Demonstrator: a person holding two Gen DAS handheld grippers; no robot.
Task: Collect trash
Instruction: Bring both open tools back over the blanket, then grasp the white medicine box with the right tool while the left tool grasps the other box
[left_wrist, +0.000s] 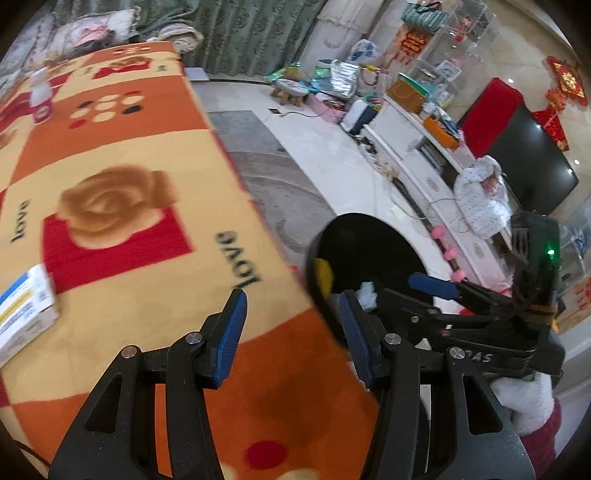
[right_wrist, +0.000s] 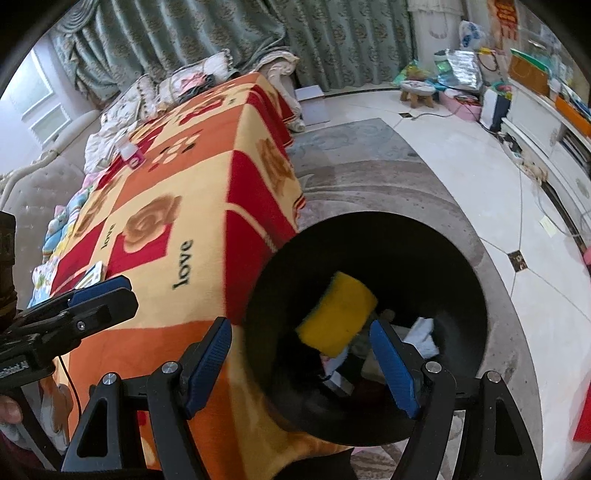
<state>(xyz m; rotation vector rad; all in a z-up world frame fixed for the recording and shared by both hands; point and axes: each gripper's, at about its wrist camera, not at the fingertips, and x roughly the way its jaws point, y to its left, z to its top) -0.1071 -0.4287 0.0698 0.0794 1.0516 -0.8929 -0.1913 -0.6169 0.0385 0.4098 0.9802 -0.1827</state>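
Observation:
A black round trash bin (right_wrist: 461, 280) stands on the floor against the table's near right edge; it also shows in the left wrist view (left_wrist: 369, 240). Inside it lie a yellow sponge (right_wrist: 338, 314) and white paper scraps (right_wrist: 423, 332). My right gripper (right_wrist: 303, 365) is open and empty, right over the bin's mouth, the sponge between and beyond its fingers. My left gripper (left_wrist: 295, 332) is open and empty over the table's orange blanket (left_wrist: 147, 221), beside the bin. A white and blue carton (left_wrist: 22, 314) and a small white bottle (left_wrist: 40, 96) stand on the table.
The table is covered by an orange, yellow and red blanket with roses (right_wrist: 177, 206). A sofa with cushions (right_wrist: 122, 107) lies behind it. A grey rug (right_wrist: 369, 177), white TV cabinet (left_wrist: 413, 155), television (left_wrist: 524, 155) and a small stool (right_wrist: 417, 92) are to the right.

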